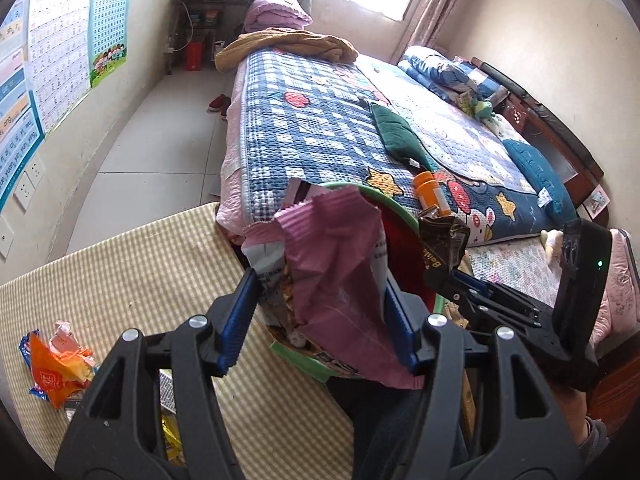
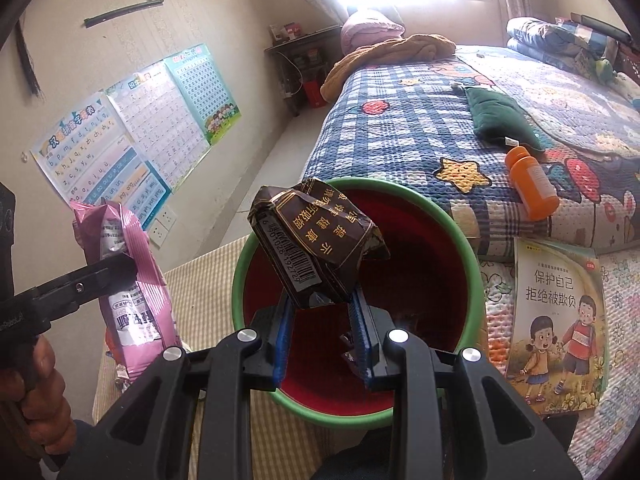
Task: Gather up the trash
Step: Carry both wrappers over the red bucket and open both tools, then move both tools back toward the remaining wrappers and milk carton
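Note:
My left gripper (image 1: 320, 320) is shut on a pink snack bag (image 1: 336, 276) and holds it up beside the bin; the bag also shows in the right wrist view (image 2: 132, 280). My right gripper (image 2: 322, 340) is shut on a crumpled brown wrapper (image 2: 316, 240) and holds it over the mouth of the green bin with a red inside (image 2: 472, 264). In the left wrist view the bin's rim (image 1: 404, 216) is mostly hidden behind the pink bag, and the brown wrapper (image 1: 444, 240) shows to its right. More crumpled wrappers (image 1: 56, 368) lie on the checked surface at lower left.
A bed with a blue checked quilt (image 2: 400, 136) stands behind the bin. An orange bottle (image 2: 532, 188) and a green pillow (image 2: 500, 120) lie on it. A children's book (image 2: 556, 320) lies right of the bin. Posters (image 2: 132, 136) hang on the left wall.

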Available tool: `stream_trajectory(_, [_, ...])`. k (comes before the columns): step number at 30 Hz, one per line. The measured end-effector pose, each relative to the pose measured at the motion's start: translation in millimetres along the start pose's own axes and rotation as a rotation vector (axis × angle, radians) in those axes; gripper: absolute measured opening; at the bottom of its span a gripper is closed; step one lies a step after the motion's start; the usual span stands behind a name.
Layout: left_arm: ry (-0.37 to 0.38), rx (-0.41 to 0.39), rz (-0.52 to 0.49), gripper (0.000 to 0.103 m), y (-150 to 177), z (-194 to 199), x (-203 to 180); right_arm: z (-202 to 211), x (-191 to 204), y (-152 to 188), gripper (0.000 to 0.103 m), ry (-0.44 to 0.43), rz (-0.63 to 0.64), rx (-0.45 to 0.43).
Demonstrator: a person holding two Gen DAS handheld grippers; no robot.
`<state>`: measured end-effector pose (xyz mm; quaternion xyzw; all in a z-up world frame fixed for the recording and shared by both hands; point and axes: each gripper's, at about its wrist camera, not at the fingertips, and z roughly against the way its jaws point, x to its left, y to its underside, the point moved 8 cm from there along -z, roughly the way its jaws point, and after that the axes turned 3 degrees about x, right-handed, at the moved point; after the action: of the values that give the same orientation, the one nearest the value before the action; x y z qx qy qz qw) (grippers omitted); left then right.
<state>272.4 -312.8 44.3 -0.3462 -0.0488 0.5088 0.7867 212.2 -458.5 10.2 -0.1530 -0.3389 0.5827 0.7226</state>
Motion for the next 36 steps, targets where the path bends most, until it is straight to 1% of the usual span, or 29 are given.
stream_trajectory(7, [0.018,0.048,-0.044,0.059,-2,-29,-21,-10,-21,-5,0.026,-0.004,-0.030,0.001])
stream_trajectory(12, [0.004,0.079,-0.048,0.060,-1,-45,-18,-19,-26,-7,0.028,-0.013,-0.043,0.009])
stream_trajectory(14, [-0.009,0.089,-0.045,0.064,-1,-49,-15,-21,-27,-7,0.029,-0.013,-0.051,0.007])
stream_trajectory(15, [-0.015,0.091,-0.042,0.065,-2,-50,-13,-22,-28,-8,0.031,-0.012,-0.055,0.007])
stream_trajectory(17, [-0.023,0.093,-0.032,0.071,-3,-52,-10,-23,-30,-8,0.041,-0.013,-0.060,0.008])
stream_trajectory(18, [-0.021,0.092,-0.025,0.074,-4,-53,-8,-23,-31,-8,0.043,-0.011,-0.063,0.007])
stream_trajectory(20, [-0.010,0.081,-0.009,0.087,-7,-51,-5,-23,-32,-7,0.052,-0.008,-0.065,0.003])
stream_trajectory(21, [-0.003,0.075,-0.002,0.089,-7,-50,-3,-22,-33,-7,0.054,-0.004,-0.066,0.001])
stream_trajectory(22, [0.005,0.072,0.004,0.090,-8,-49,-2,-22,-33,-7,0.056,-0.002,-0.069,0.000])
stream_trajectory(27, [-0.001,0.052,0.026,0.093,-8,-39,5,-16,-32,-3,0.058,0.010,-0.073,0.000])
stream_trajectory(29, [-0.007,0.043,0.043,0.095,-8,-33,10,-12,-29,-2,0.063,0.012,-0.068,-0.002])
stream_trajectory(31, [-0.012,0.035,0.057,0.095,-5,-26,16,-8,-24,0,0.065,0.010,-0.058,-0.003])
stream_trajectory(36, [-0.033,0.018,0.084,0.097,10,-1,31,5,-4,4,0.066,0.010,-0.025,-0.009])
